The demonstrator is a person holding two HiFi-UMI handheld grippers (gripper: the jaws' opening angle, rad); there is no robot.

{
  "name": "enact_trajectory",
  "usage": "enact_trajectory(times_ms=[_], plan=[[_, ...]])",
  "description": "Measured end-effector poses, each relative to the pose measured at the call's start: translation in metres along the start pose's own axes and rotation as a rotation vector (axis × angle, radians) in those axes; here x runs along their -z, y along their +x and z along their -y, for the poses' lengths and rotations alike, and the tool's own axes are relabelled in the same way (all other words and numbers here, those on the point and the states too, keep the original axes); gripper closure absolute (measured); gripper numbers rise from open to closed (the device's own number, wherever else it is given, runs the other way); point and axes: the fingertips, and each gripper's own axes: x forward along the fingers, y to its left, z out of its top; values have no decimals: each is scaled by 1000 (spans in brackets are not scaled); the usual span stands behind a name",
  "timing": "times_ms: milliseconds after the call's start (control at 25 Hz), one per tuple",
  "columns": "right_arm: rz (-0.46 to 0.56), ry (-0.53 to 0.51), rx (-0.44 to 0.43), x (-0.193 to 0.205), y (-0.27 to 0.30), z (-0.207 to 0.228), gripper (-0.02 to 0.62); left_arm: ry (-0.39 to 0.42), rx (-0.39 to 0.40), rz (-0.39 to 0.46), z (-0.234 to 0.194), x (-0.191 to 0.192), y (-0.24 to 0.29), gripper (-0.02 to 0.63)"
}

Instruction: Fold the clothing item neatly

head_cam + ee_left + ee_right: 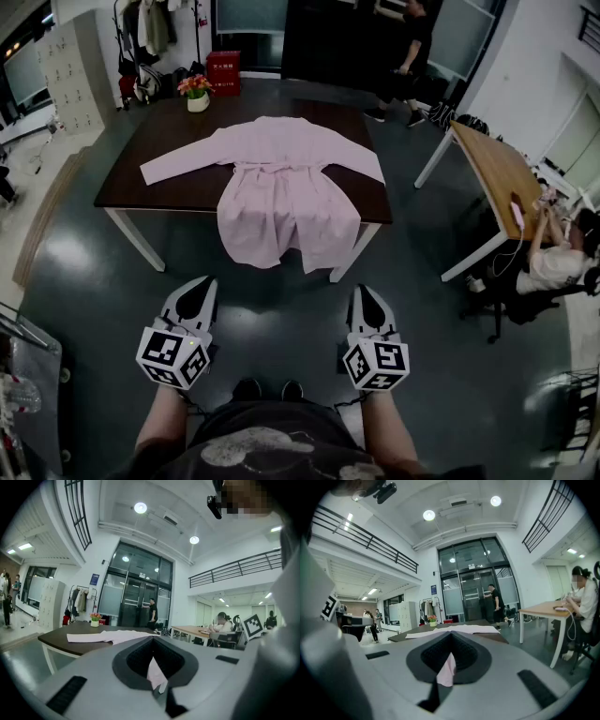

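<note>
At the left, the left gripper (203, 282) hung low in front of the person's body, roughly level, its fingers clenched on nothing. A sliver of pink showed through the notch in the left gripper view. I took it for the garment's hem far ahead, not something grasped.

Beyond it stood the dark brown rectangular wooden surface (178, 192), with a small white pot of orange flowers (196, 94) and a red box (223, 72) near its far left corner.

The task's thing, a pale pink long-sleeved fabric robe (281, 178), lay flat across the middle of the surface. Both sleeves were spread out to the sides, a tie lay across the waist, and the lower part hung over the near edge toward the floor. It was well apart from both grippers.

To the right, the right gripper (364, 290) matched the left: low, roughly level, fingers pressed together and empty, with the same pink sliver showing ahead. Farther right stood a light wooden desk (502, 173) with a person seated at it (558, 262).

By my reading, folding had not begun, and the step in hand was the approach. The next move likely called for stepping up to the surface, releasing both sets of fingers, and taking hold of the robe at a sleeve or at the hanging hem, so that the draped part could be lifted onto the surface or a sleeve brought across the body.
</note>
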Motion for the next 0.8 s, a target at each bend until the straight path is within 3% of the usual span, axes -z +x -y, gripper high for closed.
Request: enact_trajectory(times_ms=[440,600,800], plan=[[-26,-16,-42,9,-6,-11,604,-17,-18,-9,6,10,-11,595],[-52,0,-18,16,-8,0,604,-20,-17,-24,12,17,-9,595],[-14,83,33,16,-13,25,604,-9,-6,-34,22,18,1,595]])
